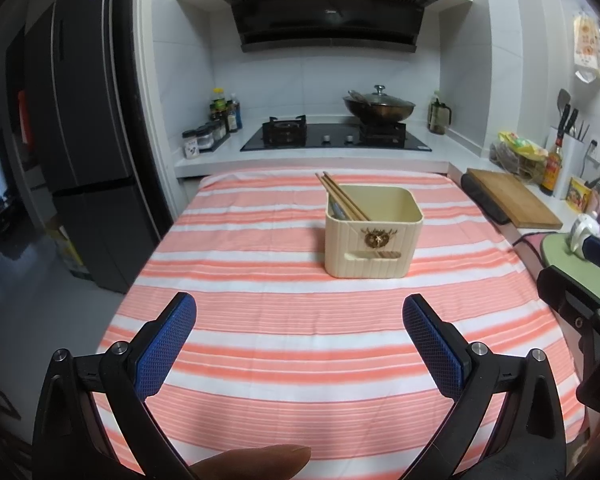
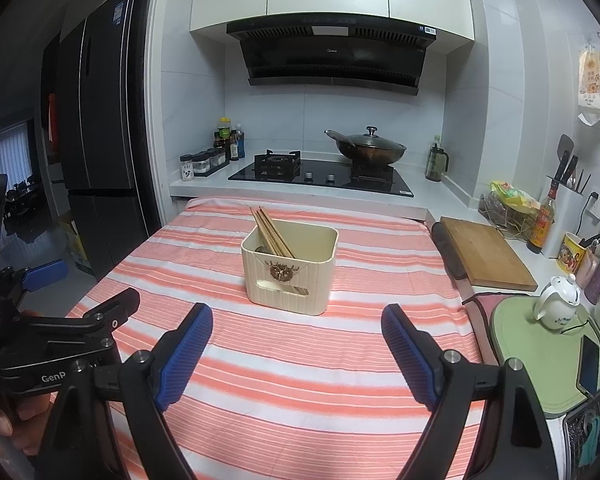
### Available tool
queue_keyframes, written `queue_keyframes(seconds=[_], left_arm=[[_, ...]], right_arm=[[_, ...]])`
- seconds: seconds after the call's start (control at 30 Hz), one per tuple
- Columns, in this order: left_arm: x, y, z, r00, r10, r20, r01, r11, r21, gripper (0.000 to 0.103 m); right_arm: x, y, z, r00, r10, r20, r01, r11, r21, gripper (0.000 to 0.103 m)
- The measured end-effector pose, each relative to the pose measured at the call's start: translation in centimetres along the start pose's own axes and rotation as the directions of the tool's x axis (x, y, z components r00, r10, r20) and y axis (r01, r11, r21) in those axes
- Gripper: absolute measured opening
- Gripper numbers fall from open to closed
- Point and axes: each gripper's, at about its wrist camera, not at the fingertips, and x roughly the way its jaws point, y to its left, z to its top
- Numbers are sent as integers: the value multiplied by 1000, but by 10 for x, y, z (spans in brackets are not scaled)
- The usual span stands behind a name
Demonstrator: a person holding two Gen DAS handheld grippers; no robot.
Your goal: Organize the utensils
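Two claws agape, chopsticks (image 1: 342, 196) in holder (image 1: 374, 236)

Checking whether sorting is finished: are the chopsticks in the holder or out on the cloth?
In. The chopsticks lean inside the cream holder, tips above its rim; none lie on the striped cloth.

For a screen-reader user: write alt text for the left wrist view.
A cream utensil holder with wooden chopsticks leaning in its left side stands on a pink-and-white striped tablecloth. The open left gripper is in the foreground, holding nothing, with a stove and lidded wok behind.
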Motion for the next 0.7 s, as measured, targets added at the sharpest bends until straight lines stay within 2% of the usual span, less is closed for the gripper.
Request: queue_keyframes(seconds=[0.7], left_arm=[[2, 1, 0, 1000, 5, 12, -5, 1000, -2, 103]], right_arm=[[3, -4, -1, 1000, -12, -6, 12, 1000, -7, 88]])
